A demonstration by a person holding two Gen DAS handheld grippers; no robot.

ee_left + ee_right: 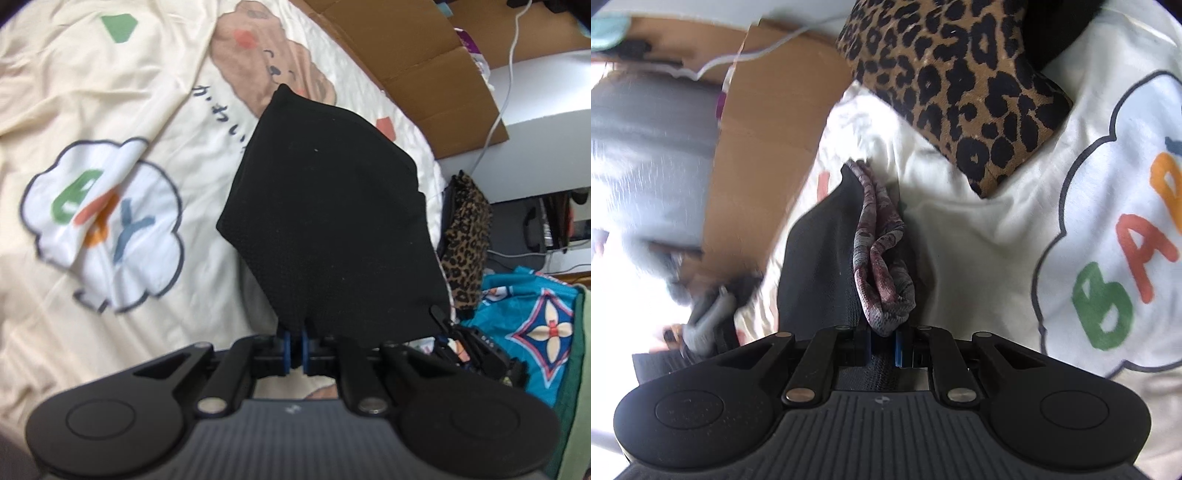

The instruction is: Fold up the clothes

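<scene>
Left gripper [296,349] clamped on black garment [332,214], right gripper [884,347] pinching black and grey-maroon cloth [882,258], leopard-print piece [960,85] farther off on cream printed sheet [92,110].

A black garment [325,206] hangs lifted above the bed, its pink-grey lining [882,258] bunched along one edge.

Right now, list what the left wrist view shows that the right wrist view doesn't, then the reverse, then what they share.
Left wrist only: the brown bear print on the cream bedsheet, and a teal patterned cloth.

Right wrist only: a mottled grey-maroon fabric strip bunched at the right tongs, and the leopard garment's fold close up.

Shared: the bedsheet, its cloud print, leopard-print garment, brown cardboard, white cable, and the black garment, pinched by both the left tongs and the right.
</scene>
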